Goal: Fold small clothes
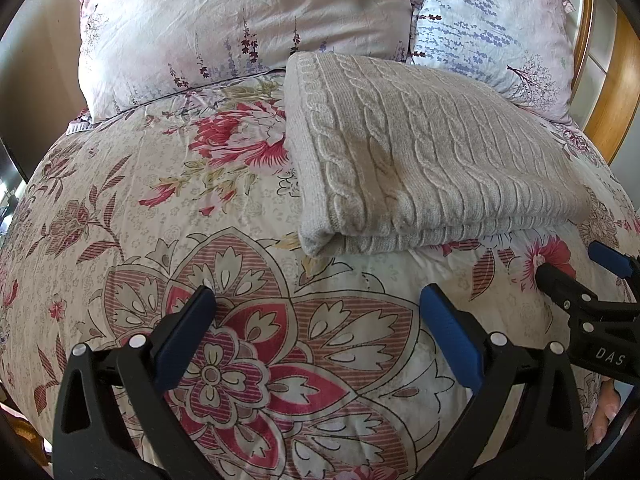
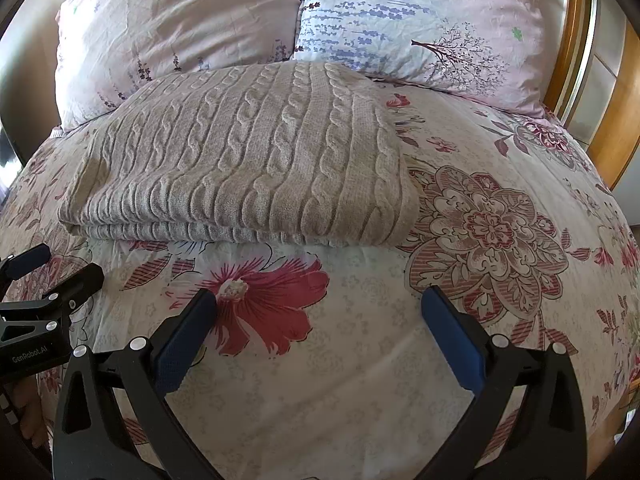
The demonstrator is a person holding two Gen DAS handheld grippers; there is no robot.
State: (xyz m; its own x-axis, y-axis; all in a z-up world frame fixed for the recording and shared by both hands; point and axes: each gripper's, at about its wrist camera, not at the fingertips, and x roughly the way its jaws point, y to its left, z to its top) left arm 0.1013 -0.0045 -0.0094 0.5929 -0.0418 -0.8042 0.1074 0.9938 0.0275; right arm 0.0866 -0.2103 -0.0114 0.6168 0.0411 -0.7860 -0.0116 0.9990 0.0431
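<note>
A floral duvet (image 1: 120, 208) is covering the whole bed under my tools, printed in pink and red blooms on cream. Two pillows are leaning at its head: a pale pink pillow (image 1: 240, 28) on the left and a lavender-print pillow (image 1: 492, 28) on the right, with a wooden headboard (image 1: 616, 92) curving behind them.

The folded sweater (image 1: 420, 160), a beige cable-knit, is lying flat on the duvet just in front of the pillows, its far edge touching them. It is sitting in at least two layers, the fold edges facing me. From the left wrist view it is lying ahead and to the right; from the right wrist view (image 2: 248, 168) it is lying ahead and to the left, so it is sitting between my two tools and apart from both.

I am holding the left gripper (image 1: 318, 300) with its blue-padded fingers spread wide over the bare duvet, gripping nothing. The right gripper (image 2: 320, 300) is standing equally wide and empty above a large pink flower (image 2: 268, 308). At the frame edges each tool is glimpsing the other, and a bit of what is probably my hand (image 1: 604, 412) is showing, though it is blurred.
</note>
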